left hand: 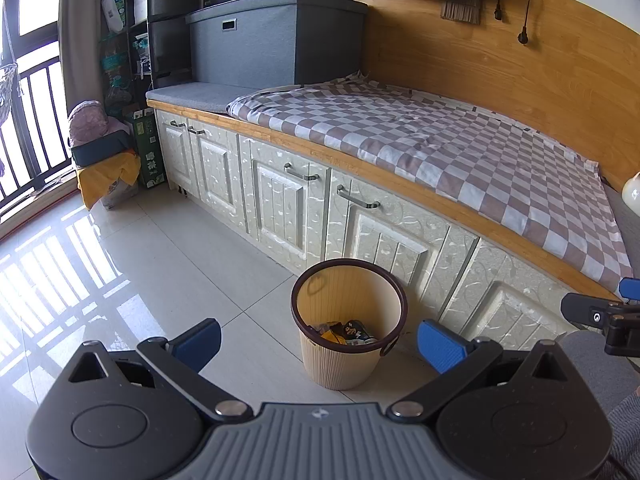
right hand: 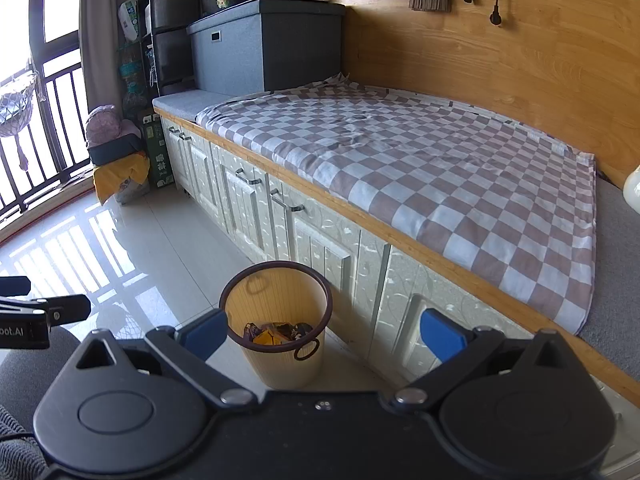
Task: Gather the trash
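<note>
Blue pads tip both grippers, and on each the jaws are spread wide with nothing between them. The left gripper (left hand: 319,342) is held low and level over the tiled floor (left hand: 160,264), pointing forward at the waste bin (left hand: 347,364), which shows in the gap between its fingers. The right gripper (right hand: 323,334) sits in the same level pose just to its right, close beside it; its tip enters the left view at the right edge, and the left gripper's tip shows at the left edge of the right view.

The bin is beige and ribbed with a dark brown rim. It stands upright on the floor, just in front of the pale cabinet doors (left hand: 280,208) under a wooden bench. Trash (left hand: 346,332) lies at its bottom: crumpled wrappers, yellow and dark. A brown-and-white checked cloth (left hand: 440,140) covers the bench top, far right. A grey storage box (left hand: 276,36) stands at the far end of the bench.
</note>
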`<state>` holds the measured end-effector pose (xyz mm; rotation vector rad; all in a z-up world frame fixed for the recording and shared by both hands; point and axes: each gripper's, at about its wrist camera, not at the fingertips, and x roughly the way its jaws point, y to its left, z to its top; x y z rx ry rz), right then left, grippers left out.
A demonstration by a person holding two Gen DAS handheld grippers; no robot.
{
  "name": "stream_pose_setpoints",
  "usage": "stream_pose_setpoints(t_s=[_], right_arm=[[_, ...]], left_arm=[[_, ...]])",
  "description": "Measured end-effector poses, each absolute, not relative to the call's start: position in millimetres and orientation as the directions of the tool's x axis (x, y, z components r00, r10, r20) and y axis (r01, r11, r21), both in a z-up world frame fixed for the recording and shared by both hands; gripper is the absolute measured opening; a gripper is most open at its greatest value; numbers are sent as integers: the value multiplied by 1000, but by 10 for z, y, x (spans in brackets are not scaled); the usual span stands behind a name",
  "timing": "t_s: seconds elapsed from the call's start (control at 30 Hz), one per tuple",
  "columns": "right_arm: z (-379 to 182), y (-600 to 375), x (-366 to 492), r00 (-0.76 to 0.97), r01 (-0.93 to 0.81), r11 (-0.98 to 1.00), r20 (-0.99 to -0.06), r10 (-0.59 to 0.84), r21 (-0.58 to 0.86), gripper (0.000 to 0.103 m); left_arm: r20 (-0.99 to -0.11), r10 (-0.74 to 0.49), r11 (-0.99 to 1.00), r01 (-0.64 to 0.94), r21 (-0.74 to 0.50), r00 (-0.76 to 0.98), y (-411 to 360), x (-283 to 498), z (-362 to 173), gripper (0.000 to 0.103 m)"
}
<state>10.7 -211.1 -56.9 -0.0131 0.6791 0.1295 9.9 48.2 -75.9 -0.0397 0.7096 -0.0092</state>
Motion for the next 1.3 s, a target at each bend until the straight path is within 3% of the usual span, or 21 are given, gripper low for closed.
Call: stream_pose_setpoints(t_s=[1.3], right_arm=[[-566,-2109,108,770,-123,992,-628,113,28,103]], left_arm=[[-649,-17,999,-5,-32,761,435,106,-733,103]])
